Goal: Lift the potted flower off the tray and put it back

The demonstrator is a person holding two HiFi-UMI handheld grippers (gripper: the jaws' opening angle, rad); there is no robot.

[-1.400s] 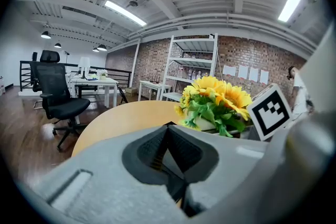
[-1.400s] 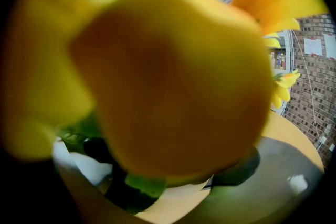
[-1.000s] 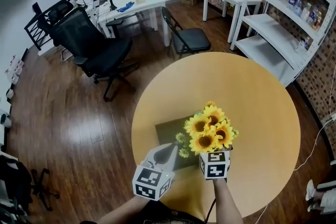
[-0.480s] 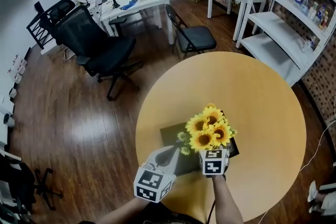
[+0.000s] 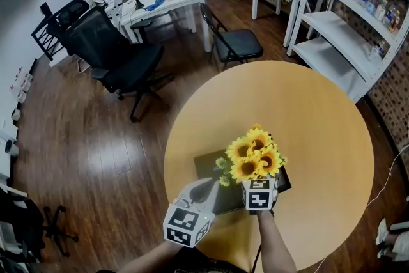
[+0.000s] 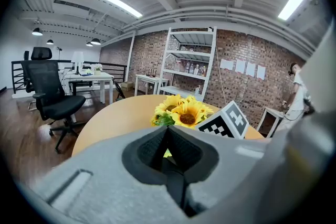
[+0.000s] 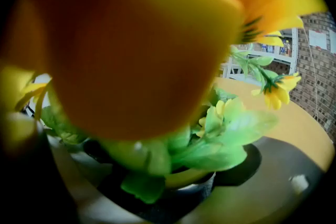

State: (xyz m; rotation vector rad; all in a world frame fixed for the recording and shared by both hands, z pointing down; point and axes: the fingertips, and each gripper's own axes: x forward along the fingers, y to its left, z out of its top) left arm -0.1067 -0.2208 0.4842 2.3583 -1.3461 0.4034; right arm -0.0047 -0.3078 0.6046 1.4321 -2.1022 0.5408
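Barely any change over the last second: the head camera has shifted a little, so more of the round tabletop (image 5: 319, 124) shows, but the layout on it is the same. The dark tray (image 5: 208, 168) lies near the tabletop's near edge, left of centre. The potted flower (image 5: 255, 156) is over the tray's right half, same spot relative to the tray as before. Can't confirm whether it's resting on the tray or held just clear of it. The right tool (image 5: 259, 192) stays tucked in at the flower's near side; its own view is mostly filled by the flower, so I can't tell if its jaws are clamped. The left tool (image 5: 206, 187) still hangs over the tray's near left corner, jaws together, nothing between them. My read: a pause at the grasp or at set-down, no clear lift.
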